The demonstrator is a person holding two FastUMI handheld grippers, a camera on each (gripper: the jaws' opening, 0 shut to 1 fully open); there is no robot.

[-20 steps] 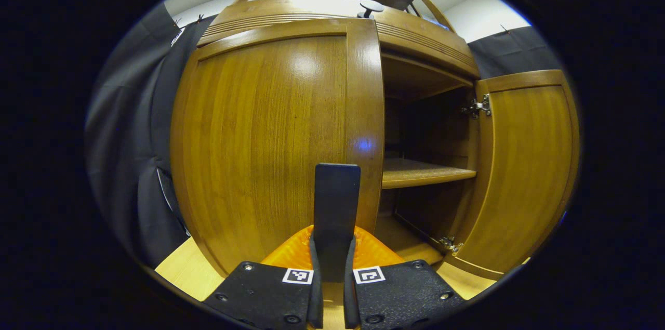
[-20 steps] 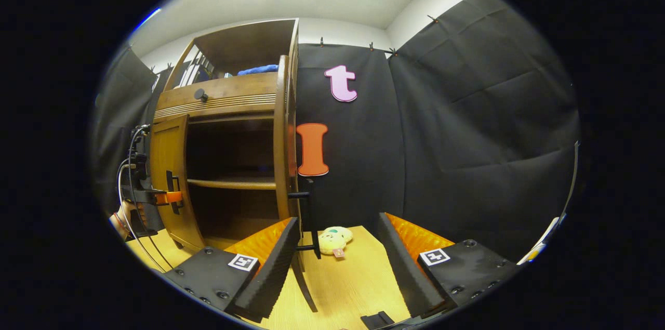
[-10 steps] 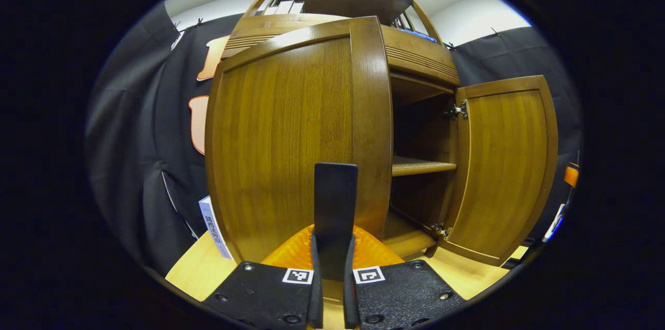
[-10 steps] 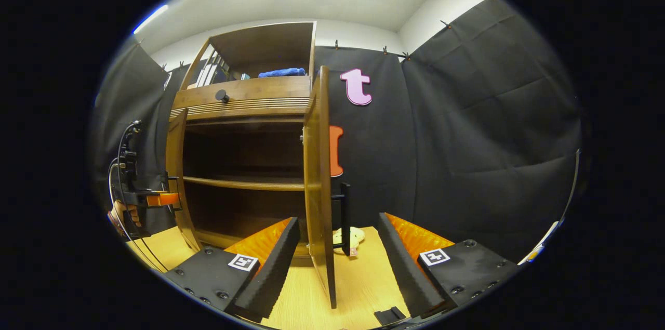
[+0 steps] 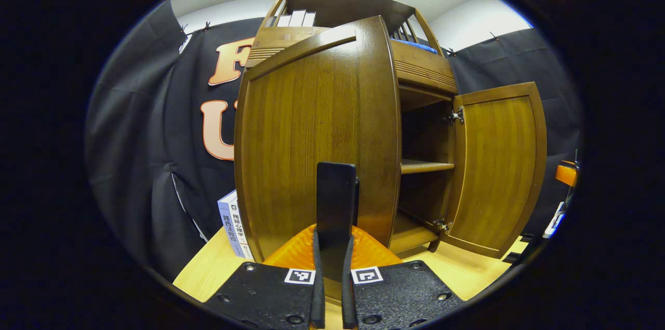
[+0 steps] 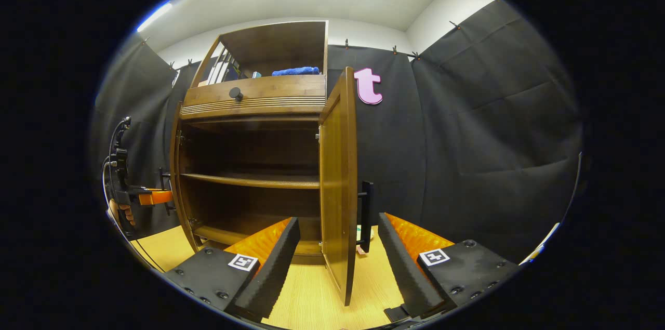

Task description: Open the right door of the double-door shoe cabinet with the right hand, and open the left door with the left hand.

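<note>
1. Left hand-held gripper (image 5: 332,288) is clamping the left door (image 5: 317,132) by its black bar handle (image 5: 336,200), fingers nearly together; in the left gripper view the door is filling 12 o'clock, swung well out.
2. Right hand-held gripper (image 6: 337,262) is spreading wide, holding nothing; the right door (image 6: 338,174) is standing edge-on at 12 o'clock between its fingers, untouched, its handle (image 6: 367,215) on the far face.
3. Progress, judged: right door done; left door nearly fully open, release remaining.
4. Count: two doors, both open; one shoe cabinet (image 6: 254,96) on the desk (image 6: 311,304); two inner shelves; one drawer knob (image 6: 236,93); one book (image 5: 235,223) at 8 o'clock.
</note>
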